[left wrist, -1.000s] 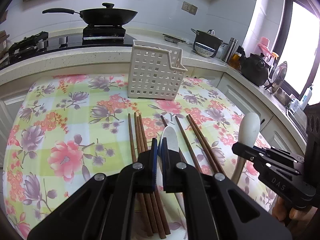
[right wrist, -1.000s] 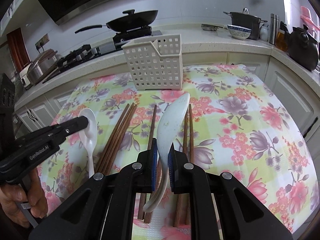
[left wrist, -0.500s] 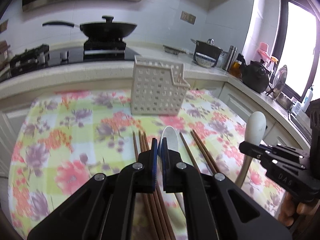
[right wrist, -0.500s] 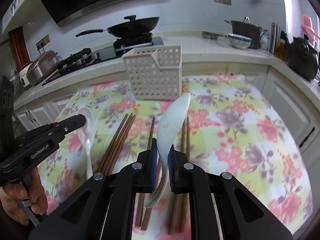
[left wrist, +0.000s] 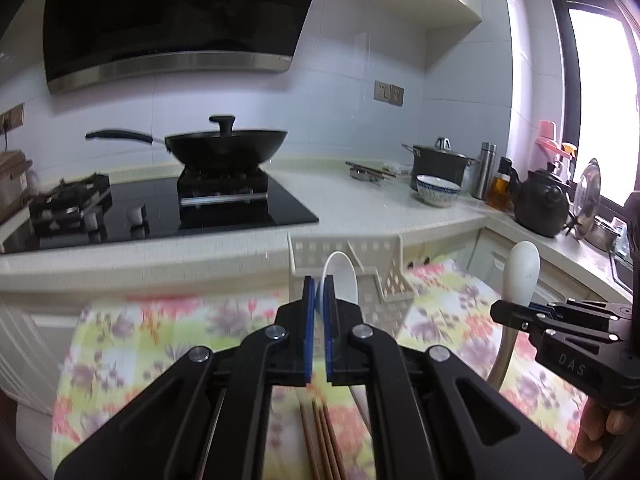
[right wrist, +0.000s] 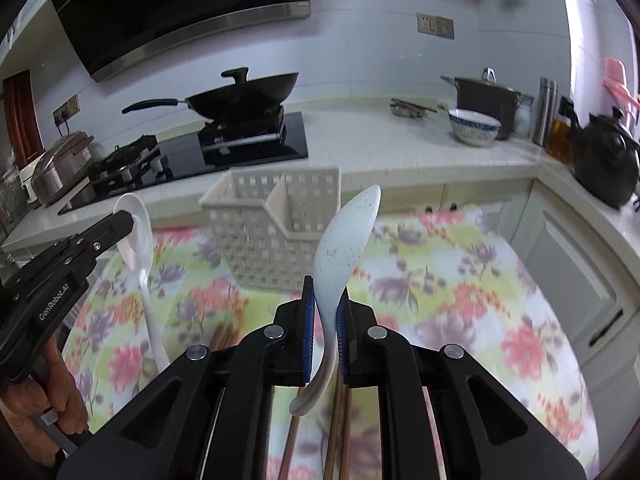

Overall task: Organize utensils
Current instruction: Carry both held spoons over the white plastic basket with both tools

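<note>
Glossy white spoon (right wrist: 344, 236), perforated plastic basket (right wrist: 260, 240)

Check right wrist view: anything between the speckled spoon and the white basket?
Nothing: only bare floral tablecloth between the speckled spoon in the right tool and the white basket, in the right wrist view.

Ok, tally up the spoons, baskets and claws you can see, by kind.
Spoons: 2, the white spoon in the left claw and the speckled spoon in the right claw
Baskets: 1, the basket on the table
Claws: 2
Total: 5
</note>
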Tool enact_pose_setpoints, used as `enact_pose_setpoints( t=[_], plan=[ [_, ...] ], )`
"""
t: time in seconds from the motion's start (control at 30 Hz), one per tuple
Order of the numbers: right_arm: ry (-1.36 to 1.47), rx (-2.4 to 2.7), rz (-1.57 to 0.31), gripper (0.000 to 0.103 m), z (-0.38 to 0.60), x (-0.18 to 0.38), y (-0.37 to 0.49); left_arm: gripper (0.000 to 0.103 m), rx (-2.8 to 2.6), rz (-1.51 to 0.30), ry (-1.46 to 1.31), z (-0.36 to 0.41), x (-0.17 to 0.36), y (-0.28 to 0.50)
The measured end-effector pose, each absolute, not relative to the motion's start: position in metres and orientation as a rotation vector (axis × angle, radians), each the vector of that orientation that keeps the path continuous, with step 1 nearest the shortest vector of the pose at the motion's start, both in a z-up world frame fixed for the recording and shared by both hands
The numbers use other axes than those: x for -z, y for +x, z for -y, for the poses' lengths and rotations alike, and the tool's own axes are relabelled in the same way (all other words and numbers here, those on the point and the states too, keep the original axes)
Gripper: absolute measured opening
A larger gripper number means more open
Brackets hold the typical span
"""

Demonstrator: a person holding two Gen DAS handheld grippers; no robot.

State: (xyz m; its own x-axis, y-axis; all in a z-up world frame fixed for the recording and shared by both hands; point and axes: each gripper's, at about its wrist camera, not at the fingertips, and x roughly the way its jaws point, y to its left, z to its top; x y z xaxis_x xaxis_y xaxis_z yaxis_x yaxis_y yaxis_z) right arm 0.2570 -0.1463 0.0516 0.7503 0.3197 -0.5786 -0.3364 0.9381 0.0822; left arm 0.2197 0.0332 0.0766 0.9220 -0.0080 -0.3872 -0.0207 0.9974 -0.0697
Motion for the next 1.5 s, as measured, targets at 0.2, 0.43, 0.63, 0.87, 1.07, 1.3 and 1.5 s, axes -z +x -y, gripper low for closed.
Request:
enact_pose_setpoints(
  t=[0.2, 0.43, 0.63, 0.87, 1.07, 1.3, 1.5],
  plan=[
    [-0.021, -0.380, -0.628, 0.012, 0.136, -0.074, 0.299, 0.004, -0.017, -0.398, -0.054, -0.035, -0.104, 0.264],
    [-0.020, -0.394, -0.630, 0.012, 0.125, -0.096, 0.344, 0.004, -0.026, -0.380, -0.040, -0.037, -0.131, 0.310],
    [-0.029, -0.397, -0.622, 0.012, 0.117, -0.103, 0.368, 0.004, -0.033, -0.366, -0.020, -0.040, -0.143, 0.340],
    [-0.027, -0.390, -0.615, 0.012, 0.111, -0.105, 0.389, 0.004, -0.062, -0.355, -0.002, -0.050, -0.148, 0.367],
    [-0.034, -0.388, -0.625, 0.012, 0.105, -0.098, 0.402, 0.004, -0.083, -0.366, 0.013, -0.053, -0.136, 0.383],
    [-0.042, -0.380, -0.642, 0.012, 0.102, -0.088, 0.412, 0.004, -0.099, -0.379, 0.025, -0.053, -0.121, 0.392],
    [-0.041, -0.384, -0.655, 0.012, 0.099, -0.079, 0.419, 0.004, -0.107, -0.390, 0.028, -0.051, -0.109, 0.397]
  ],
)
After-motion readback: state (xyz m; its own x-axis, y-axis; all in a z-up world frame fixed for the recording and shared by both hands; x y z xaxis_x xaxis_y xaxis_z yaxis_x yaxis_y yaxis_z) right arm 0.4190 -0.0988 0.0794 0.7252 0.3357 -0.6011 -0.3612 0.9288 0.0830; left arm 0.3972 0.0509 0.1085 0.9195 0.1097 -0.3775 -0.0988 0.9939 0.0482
